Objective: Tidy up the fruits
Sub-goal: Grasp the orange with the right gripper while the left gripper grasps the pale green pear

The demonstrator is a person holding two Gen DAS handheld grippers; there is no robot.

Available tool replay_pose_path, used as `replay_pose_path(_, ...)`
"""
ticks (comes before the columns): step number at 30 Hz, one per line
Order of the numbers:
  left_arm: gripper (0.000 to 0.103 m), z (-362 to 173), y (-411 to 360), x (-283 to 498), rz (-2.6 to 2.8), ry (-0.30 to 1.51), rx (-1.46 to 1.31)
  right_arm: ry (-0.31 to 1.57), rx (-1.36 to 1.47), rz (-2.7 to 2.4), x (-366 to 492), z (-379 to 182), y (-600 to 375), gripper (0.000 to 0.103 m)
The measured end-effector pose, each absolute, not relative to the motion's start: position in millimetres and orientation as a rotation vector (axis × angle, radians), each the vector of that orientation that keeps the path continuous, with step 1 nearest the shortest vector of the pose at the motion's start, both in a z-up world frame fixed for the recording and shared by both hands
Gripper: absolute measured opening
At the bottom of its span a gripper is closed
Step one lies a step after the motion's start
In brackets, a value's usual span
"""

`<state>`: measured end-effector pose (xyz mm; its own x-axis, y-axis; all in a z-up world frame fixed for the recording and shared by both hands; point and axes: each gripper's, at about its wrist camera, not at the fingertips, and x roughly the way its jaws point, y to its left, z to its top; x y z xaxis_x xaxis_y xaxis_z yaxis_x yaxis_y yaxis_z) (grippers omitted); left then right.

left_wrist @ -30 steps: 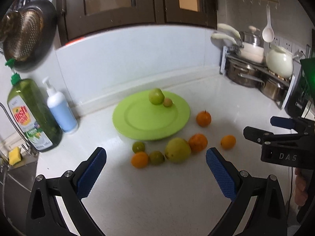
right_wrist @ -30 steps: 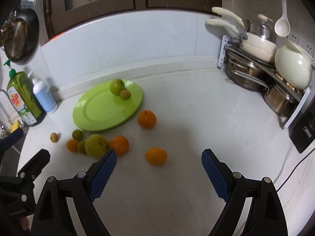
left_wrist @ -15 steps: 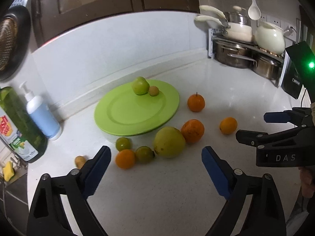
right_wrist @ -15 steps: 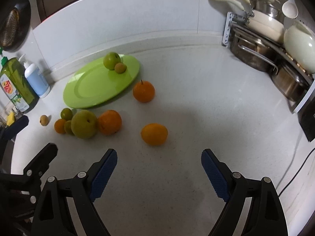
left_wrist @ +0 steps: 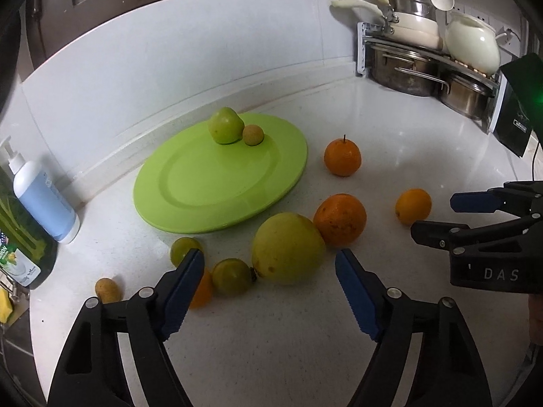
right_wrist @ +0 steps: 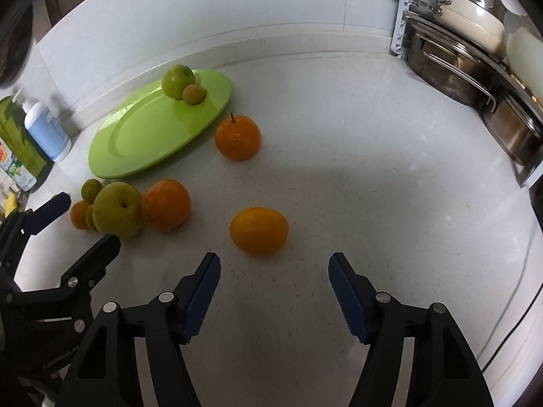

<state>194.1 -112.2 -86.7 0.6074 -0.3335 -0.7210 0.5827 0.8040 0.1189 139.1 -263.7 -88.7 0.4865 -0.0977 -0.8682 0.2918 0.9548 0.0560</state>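
Both tongs gape, holding nothing. The left tongs (left_wrist: 269, 264) hover by the pear (left_wrist: 287, 248); the right tongs (right_wrist: 274, 269) face a lone orange (right_wrist: 259, 230). The plate (left_wrist: 190, 183) holds an apple (left_wrist: 225, 125).

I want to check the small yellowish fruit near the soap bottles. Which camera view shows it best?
The left wrist view: the small yellowish fruit lies in plain sight beside the left gripper. In the right wrist view I cannot find it; the left gripper's fingers probably hide it.
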Motion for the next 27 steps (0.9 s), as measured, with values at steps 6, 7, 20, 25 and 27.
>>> replay_pose_path(6, 0.078, -89.1, -118.1, 200.8, -0.556, 0.747, 0.368, 1.032, 0.202, -0.236, 146.6, -90.0, -265.7, 0.063)
replay_pose_path(7, 0.076, -89.7, -119.0, 201.5, -0.560, 0.746, 0.371, 1.031, 0.200, -0.238, 147.7, -90.4, -266.5, 0.063)
replay_pose_path(20, 0.063, -95.4, -124.6, 207.9, -0.581, 0.783, 0.351, 1.031, 0.201, -0.202, 159.5, -95.3, -270.7, 0.047)
replay_pose_path(25, 0.051, -96.7, -124.4, 207.6, -0.595, 0.800, 0.336, 1.024, 0.191, -0.196, 161.6, -97.6, -268.7, 0.040)
replay_pose_path(27, 0.051, -96.8, -124.8, 206.6, -0.593, 0.801, 0.336, 1.020, 0.187, -0.197, 161.1, -97.3, -268.1, 0.040)
